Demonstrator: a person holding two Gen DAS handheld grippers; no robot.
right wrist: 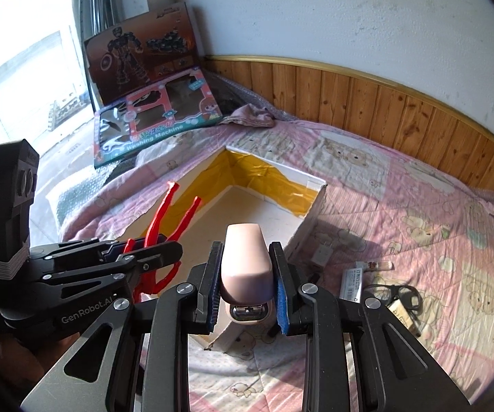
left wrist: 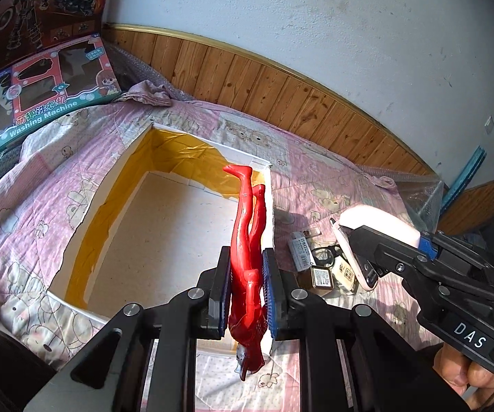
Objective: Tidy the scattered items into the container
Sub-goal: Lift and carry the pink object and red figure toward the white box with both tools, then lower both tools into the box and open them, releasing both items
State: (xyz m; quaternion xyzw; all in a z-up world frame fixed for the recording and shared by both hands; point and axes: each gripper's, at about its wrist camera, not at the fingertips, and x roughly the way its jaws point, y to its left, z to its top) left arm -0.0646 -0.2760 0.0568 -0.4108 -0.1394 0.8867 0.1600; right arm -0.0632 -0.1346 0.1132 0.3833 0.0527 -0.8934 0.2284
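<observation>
Between left jaws, red figure.

I am counting two grippers, one red figure, one pink stapler, one white box, two toy cartons, one pair of glasses and one white charger.

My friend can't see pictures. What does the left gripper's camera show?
The left gripper holds a red toy figure over an open white box on a pink quilt. Nearby, the right gripper holds a pale stapler.
</observation>
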